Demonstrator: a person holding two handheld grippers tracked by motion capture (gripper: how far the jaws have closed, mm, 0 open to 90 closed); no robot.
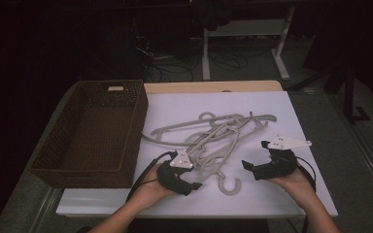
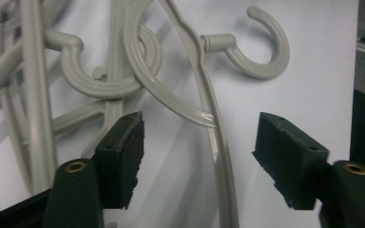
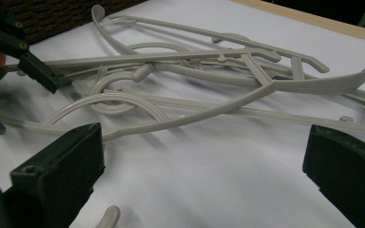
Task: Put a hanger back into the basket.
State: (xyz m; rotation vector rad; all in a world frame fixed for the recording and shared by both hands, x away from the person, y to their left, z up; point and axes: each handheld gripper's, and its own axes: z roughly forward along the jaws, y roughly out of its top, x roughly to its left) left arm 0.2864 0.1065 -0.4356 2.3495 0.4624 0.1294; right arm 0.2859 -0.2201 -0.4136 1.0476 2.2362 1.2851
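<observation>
Several grey plastic hangers (image 1: 218, 138) lie tangled in a pile mid-table on the white tabletop (image 1: 272, 102), hooks and arms interlocked. Brown wicker basket (image 1: 94, 131) sits just left of the pile, nothing in it. Left gripper (image 1: 194, 185) is at the near-left edge of the pile, jaws apart, holding nothing; in the left gripper view one hanger's thin shoulder rail (image 2: 216, 142) runs between its pads (image 2: 126, 147), not touching either. Nearest hook (image 1: 229, 184) lies on the table between the two grippers. Right gripper (image 1: 255, 158) hovers near the pile's right side, jaws wide apart, gripping nothing; from its view the heap (image 3: 209, 90) is ahead, beyond its jaws.

Handling guess: hangers look light, stiff, smooth and glossy, so probably slippery under the pads. Thin rail is likely to twist in a pinch. Best hold is likely the neck below the hook, or the flat shoulder section. Tangle risk: lifting one will probably drag others along, so the second gripper may need to pin the rest.
</observation>
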